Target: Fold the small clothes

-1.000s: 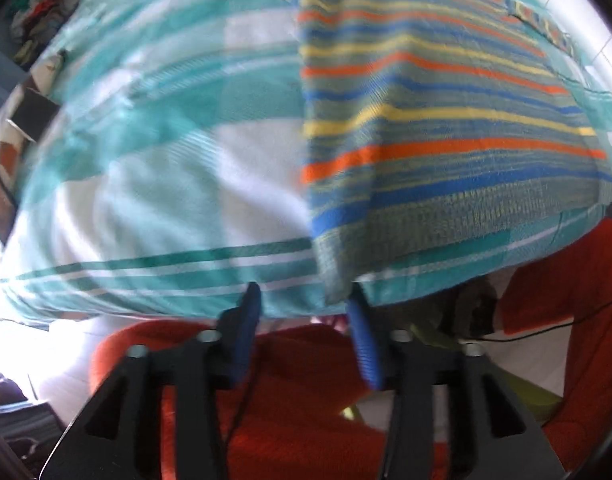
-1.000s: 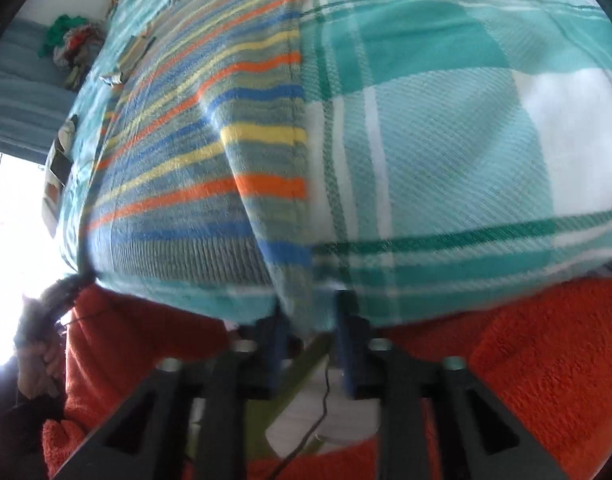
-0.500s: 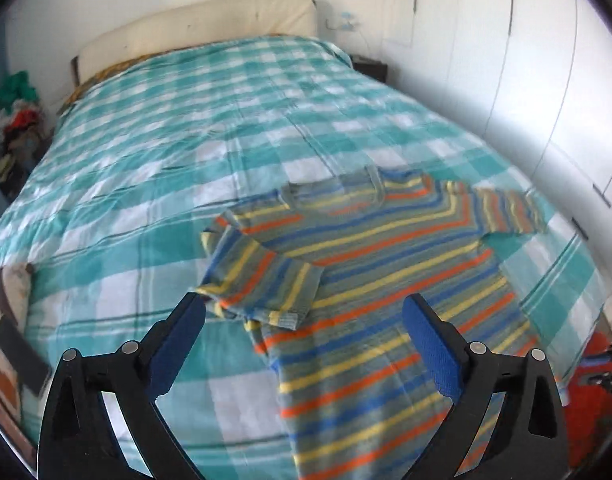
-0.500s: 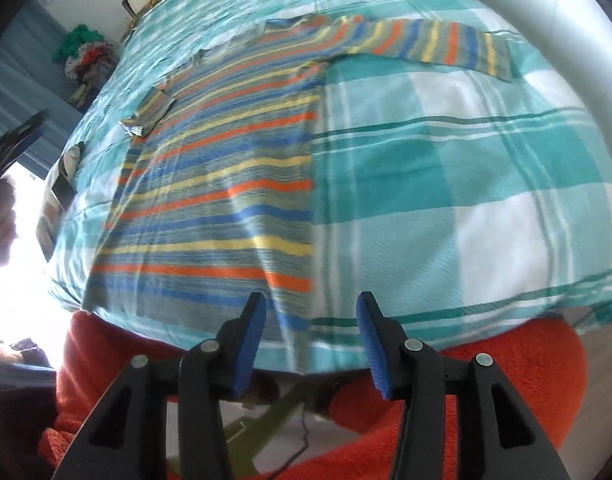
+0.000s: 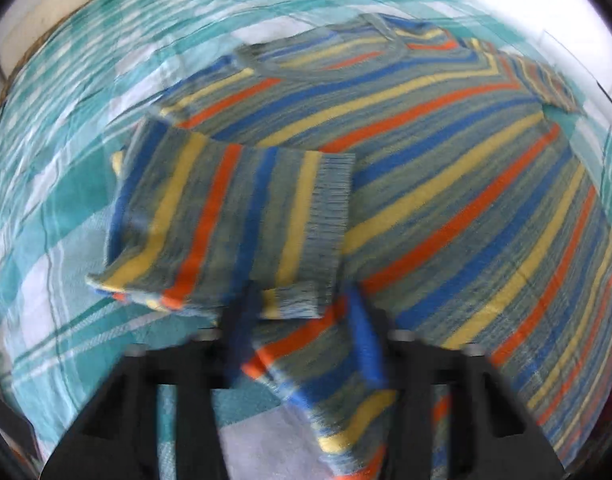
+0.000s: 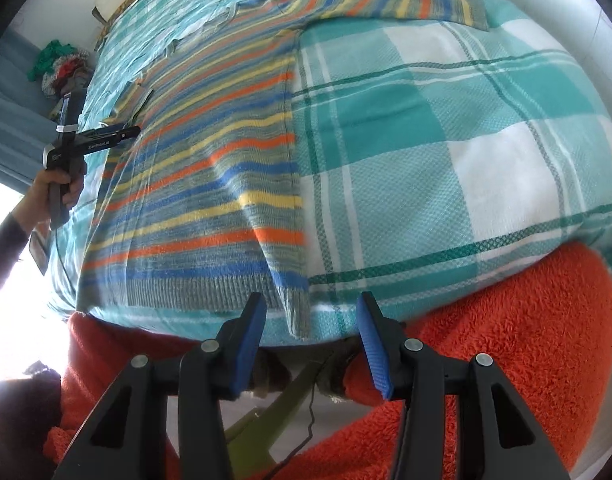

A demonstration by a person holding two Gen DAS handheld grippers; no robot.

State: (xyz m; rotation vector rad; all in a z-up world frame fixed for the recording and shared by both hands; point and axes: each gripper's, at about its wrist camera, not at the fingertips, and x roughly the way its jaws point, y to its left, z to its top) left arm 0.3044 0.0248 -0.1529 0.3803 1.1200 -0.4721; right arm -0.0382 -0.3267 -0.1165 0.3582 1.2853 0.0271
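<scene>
A small striped sweater [image 5: 445, 168] in blue, orange, yellow and grey lies flat on the bed. Its left sleeve [image 5: 234, 220] is folded over its body. My left gripper [image 5: 302, 340] has dropped onto the sweater's left edge below that sleeve; the view is blurred and the fingers stand close with cloth between them. In the right wrist view the sweater [image 6: 210, 168] lies spread with its other sleeve [image 6: 405, 4] stretched out to the right. My right gripper [image 6: 309, 340] is open at the hem's right corner, which lies between its fingers.
The bed carries a teal and white checked cover [image 6: 445, 140]. An orange fleece blanket [image 6: 525, 340] hangs at the near edge. The person's hand with the left gripper [image 6: 78, 144] shows at the left. A pile of clothes [image 6: 58, 64] lies beyond the bed.
My left gripper has come down from a high, wide-open view to the sweater's left edge and narrowed. My right gripper has opened wider and stays at the hem corner.
</scene>
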